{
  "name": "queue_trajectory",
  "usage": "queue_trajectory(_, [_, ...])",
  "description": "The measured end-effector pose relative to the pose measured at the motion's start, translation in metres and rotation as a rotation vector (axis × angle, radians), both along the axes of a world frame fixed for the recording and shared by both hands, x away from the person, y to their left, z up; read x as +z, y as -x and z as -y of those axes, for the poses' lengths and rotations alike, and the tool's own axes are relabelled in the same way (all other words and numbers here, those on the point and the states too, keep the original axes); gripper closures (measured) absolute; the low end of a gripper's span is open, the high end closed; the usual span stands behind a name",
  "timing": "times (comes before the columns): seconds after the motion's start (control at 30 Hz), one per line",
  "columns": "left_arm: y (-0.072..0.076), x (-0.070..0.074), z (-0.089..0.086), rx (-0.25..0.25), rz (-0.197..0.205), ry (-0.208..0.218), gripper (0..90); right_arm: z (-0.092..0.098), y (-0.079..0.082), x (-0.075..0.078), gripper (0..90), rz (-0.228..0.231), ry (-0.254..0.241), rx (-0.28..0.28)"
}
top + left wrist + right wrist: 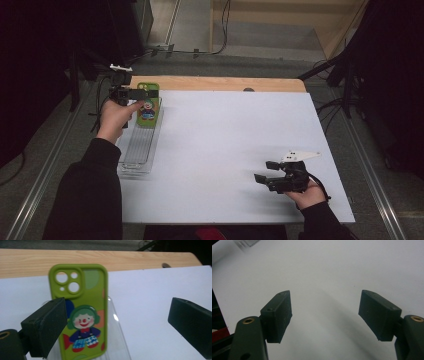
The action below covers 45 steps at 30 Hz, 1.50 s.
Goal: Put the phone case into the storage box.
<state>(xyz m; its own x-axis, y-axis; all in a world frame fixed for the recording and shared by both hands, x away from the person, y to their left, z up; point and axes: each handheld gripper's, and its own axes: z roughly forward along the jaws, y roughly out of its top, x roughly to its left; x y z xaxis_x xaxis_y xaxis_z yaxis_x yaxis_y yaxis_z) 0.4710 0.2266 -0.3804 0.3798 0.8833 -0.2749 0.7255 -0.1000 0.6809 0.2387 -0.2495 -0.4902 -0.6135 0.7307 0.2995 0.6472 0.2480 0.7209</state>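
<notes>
White tabletop (225,150) bears a green clown-printed phone case (81,312) before the wide-open left gripper (117,322).

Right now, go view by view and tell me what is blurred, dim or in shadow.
High view: dim, surroundings nearly black, white table sheet evenly lit. Left gripper view: green cartoon-clown phone case slightly soft, clear plastic tray shows small glints. Right gripper view: broad soft shadow on the sheet beyond the open right gripper; upper-left corner smeared.
</notes>
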Motion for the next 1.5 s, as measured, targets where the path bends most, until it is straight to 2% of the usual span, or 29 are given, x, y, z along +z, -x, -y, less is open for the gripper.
queue_trajectory(0.13, [0.005,0.003,0.003,-0.044,-0.009,0.019,4.2,0.0,0.0,0.0,25.0,-0.001,0.0,0.005])
queue_trajectory(0.23, [0.009,0.004,0.008,-0.073,-0.015,0.018,5.2,0.0,0.0,0.0,25.0,-0.001,0.0,0.005])
queue_trajectory(0.37, [0.015,0.005,0.015,-0.122,-0.047,0.061,5.3,0.0,-0.001,0.0,25.0,-0.004,-0.002,0.004])
queue_trajectory(0.5, [0.022,0.008,0.025,-0.176,-0.047,0.048,5.7,0.001,-0.001,-0.001,25.0,-0.002,-0.004,0.0])
queue_trajectory(0.63, [0.028,0.008,0.033,-0.215,-0.047,0.061,6.3,0.001,-0.001,-0.001,25.0,-0.004,-0.003,0.001])
queue_trajectory(0.7, [0.031,0.007,0.037,-0.228,-0.058,0.084,7.0,0.001,-0.001,-0.001,24.9,-0.005,-0.001,0.003])
queue_trajectory(0.8, [0.035,0.007,0.042,-0.254,-0.053,0.08,7.0,0.001,-0.001,-0.001,25.0,-0.007,0.0,0.003])
queue_trajectory(0.93, [0.039,0.005,0.048,-0.284,-0.049,0.087,8.2,0.001,-0.001,-0.001,24.9,-0.007,0.0,0.004])
queue_trajectory(1.0, [0.042,0.003,0.051,-0.302,-0.051,0.084,14.7,0.001,-0.001,-0.001,25.0,-0.007,-0.001,0.002])
queue_trajectory(1.07, [0.044,0.0,0.052,-0.332,-0.068,0.091,14.7,0.001,-0.001,-0.001,24.9,-0.004,-0.002,0.002])
queue_trajectory(1.13, [0.047,-0.003,0.054,-0.352,-0.065,0.092,14.8,0.001,-0.001,-0.001,25.0,-0.004,-0.003,0.002])
queue_trajectory(1.2, [0.05,-0.006,0.056,-0.354,-0.063,0.08,14.9,0.001,-0.001,-0.001,24.9,-0.009,-0.004,0.002])
queue_trajectory(1.3, [0.054,-0.01,0.058,-0.363,-0.062,0.095,14.9,0.001,-0.001,-0.001,25.0,-0.005,-0.003,0.003])
queue_trajectory(1.5, [0.066,-0.015,0.06,-0.394,-0.05,0.085,15.2,0.002,-0.001,-0.001,24.9,-0.006,-0.005,0.001])
